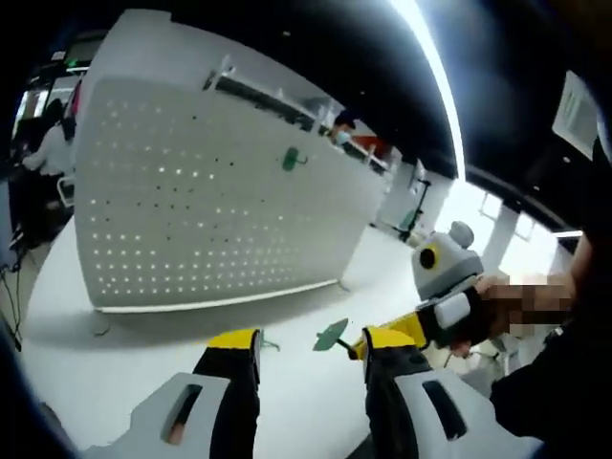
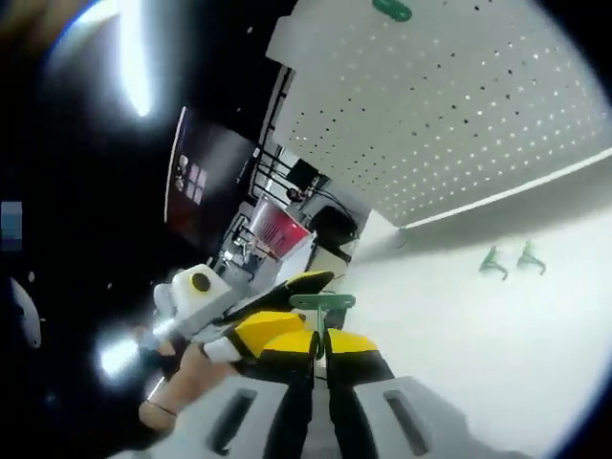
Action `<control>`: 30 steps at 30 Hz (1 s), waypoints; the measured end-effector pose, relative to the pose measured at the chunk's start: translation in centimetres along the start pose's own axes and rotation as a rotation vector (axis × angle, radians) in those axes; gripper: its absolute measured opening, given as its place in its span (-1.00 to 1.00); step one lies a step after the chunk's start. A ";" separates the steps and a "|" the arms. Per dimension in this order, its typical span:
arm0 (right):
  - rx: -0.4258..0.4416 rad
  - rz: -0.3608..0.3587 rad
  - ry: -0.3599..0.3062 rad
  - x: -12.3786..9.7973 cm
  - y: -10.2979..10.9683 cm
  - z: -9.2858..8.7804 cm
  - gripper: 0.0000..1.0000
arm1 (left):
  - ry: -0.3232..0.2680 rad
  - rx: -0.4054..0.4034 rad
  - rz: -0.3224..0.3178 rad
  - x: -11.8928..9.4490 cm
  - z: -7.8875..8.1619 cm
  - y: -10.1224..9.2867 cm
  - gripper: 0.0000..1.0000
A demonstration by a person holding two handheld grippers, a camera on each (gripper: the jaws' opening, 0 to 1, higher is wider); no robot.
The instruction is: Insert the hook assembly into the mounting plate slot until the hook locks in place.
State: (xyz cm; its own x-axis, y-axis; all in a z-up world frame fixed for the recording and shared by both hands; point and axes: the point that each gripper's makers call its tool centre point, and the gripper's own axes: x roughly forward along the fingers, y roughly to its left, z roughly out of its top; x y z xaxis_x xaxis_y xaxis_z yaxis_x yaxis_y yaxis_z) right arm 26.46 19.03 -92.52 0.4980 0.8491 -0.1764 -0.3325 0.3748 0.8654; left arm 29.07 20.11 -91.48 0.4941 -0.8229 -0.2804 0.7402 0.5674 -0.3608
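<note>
Yellow-tipped jaws of the left gripper (image 1: pixel 311 346) are seen nearest in the left gripper view, spread well apart with nothing held between them. Just beyond them, a green hook (image 1: pixel 332 335) is carried by the right gripper (image 1: pixel 382 339), which enters from the right with a person's hand (image 1: pixel 521 304) behind it. In the right gripper view, that gripper (image 2: pixel 321 337) is closed on the hook (image 2: pixel 323 302) — the jaws are pressed together with the hook's stem pinched between the tips, and its flat green head is laid crosswise above them. The stem's long axis is run along the jaws, pointing away from the camera.

A white perforated mounting plate (image 1: pixel 210 201) is stood upright on the white table (image 1: pixel 316 411), well beyond both grippers; one green hook (image 1: pixel 293 159) is already seated in its holes, near the upper part of the plate. In the right gripper view the same plate (image 2: pixel 449 105) is seen tilted, with that seated hook (image 2: pixel 392 10) at the frame's top edge. Two loose green hooks (image 2: pixel 510 260) are left on the table — near the plate's foot, side by side and apart from each other. Between the held hook and the plate, bare table is seen.
</note>
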 end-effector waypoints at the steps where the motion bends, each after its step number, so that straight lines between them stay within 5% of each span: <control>1: 0.017 0.013 -0.001 -0.1 0.0 0.0 -1.00 | -0.003 -0.002 -0.001 0.0 0.1 -0.1 -0.35; 13: 0.029 0.099 0.037 -0.5 1.8 -0.7 -1.00 | -0.028 0.064 -0.114 -1.0 0.7 -2.5 -0.71; 22: 0.069 0.156 0.049 -0.4 2.9 -1.5 -1.00 | -0.034 0.230 -0.136 -1.7 1.3 -3.4 -0.91; 27: 0.055 0.144 0.021 -0.5 2.6 -1.1 -0.99 | -0.011 0.250 -0.125 -1.4 1.2 -3.3 -0.94; 30: -0.040 0.085 0.006 -0.4 2.1 -0.7 -0.99 | 0.000 0.255 -0.100 -0.8 1.1 -3.0 -0.94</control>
State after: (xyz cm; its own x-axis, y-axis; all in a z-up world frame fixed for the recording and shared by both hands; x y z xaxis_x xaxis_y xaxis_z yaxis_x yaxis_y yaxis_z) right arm 25.07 19.74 -90.99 0.4621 0.8805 -0.1059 -0.4053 0.3159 0.8579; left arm 26.89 19.05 -89.22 0.4129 -0.8744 -0.2551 0.8761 0.4578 -0.1514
